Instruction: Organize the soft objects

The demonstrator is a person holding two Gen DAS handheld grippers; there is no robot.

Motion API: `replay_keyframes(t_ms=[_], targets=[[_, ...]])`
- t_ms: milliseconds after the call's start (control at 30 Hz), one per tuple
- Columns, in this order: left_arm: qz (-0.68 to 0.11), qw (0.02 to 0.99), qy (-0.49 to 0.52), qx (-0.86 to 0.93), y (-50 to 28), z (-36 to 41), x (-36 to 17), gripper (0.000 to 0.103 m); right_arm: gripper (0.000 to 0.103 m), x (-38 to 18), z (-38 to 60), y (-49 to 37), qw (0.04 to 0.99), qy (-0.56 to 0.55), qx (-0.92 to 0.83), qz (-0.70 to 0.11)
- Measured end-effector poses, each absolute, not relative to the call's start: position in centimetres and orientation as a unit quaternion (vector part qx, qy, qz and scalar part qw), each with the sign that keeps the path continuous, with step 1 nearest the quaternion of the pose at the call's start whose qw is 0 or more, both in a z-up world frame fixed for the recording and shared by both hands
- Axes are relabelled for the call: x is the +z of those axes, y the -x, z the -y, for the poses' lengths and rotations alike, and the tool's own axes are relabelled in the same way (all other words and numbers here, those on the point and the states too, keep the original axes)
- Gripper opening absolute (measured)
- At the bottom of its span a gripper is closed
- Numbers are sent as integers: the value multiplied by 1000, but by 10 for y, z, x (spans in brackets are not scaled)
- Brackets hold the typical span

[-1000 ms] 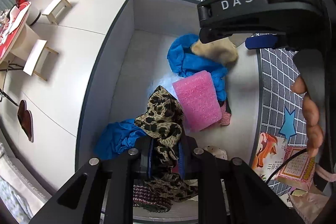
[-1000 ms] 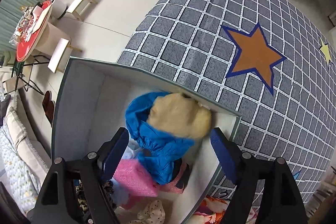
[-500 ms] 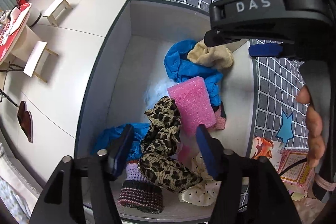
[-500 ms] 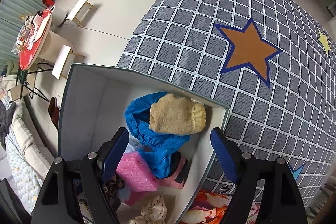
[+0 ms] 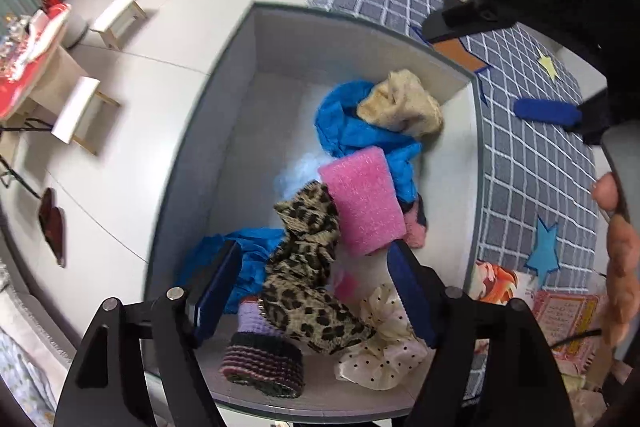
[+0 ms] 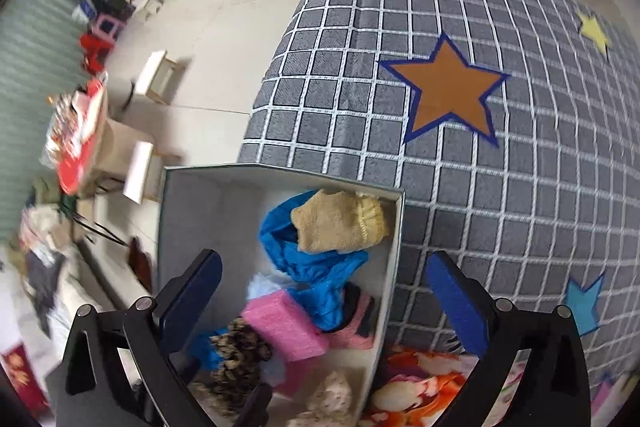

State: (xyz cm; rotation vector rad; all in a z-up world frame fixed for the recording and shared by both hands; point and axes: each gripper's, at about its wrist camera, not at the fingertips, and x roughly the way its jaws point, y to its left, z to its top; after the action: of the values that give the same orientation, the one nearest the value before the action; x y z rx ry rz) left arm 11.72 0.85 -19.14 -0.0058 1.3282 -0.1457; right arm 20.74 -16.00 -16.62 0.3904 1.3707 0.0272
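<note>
A grey box [image 5: 240,67] holds several soft things. My left gripper [image 5: 312,291] hangs over its near end, jaws opening. A leopard-print cloth [image 5: 308,267] lies loose between the fingers, and the pads do not press on it. A pink foam block [image 5: 362,201] leans on a blue cloth [image 5: 352,131]. A tan sock [image 6: 336,227] rests on that blue cloth in the far corner. My right gripper [image 6: 324,297] is above the box's edge [image 6: 396,247], its jaws opening wide with nothing between them.
A striped knitted piece [image 5: 260,363] and a cream polka-dot scrunchie [image 5: 380,339] lie at the box's near end. The box stands on a grey checked mat [image 6: 500,207] with stars. A picture book [image 5: 500,287] lies to the right. Stools [image 5: 116,15] stand on the tiled floor.
The left jaws opened and let go of the leopard cloth, which dropped into the box. The right gripper lifted away from the tan sock, rolled, and its jaws spread wider.
</note>
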Motion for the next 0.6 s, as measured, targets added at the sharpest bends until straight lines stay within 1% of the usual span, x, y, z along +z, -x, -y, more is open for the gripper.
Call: replay_keyframes(t_ms=[200,300,467,533,600], targets=[[-582,811,24,-60,-110,-17,-170,82,103,-166,174,-201,735,-259,-4,-627],[-583,809,39,-62,-108,-21,-166,85,103,-169,180,-196,723,-279,-22,-632],[-610,779,106,-101,-106,-29,-166,85,103,-168,182,-190,724,-237,-21,-648],[-603,783,116,-98,-101,-30,-160,85,103,-164,184,-183,736,-204,-28,-645],[-582,802,105,-87,-93,-29,-145,85,103,-160,188,-174,745,-187,-28,-640]])
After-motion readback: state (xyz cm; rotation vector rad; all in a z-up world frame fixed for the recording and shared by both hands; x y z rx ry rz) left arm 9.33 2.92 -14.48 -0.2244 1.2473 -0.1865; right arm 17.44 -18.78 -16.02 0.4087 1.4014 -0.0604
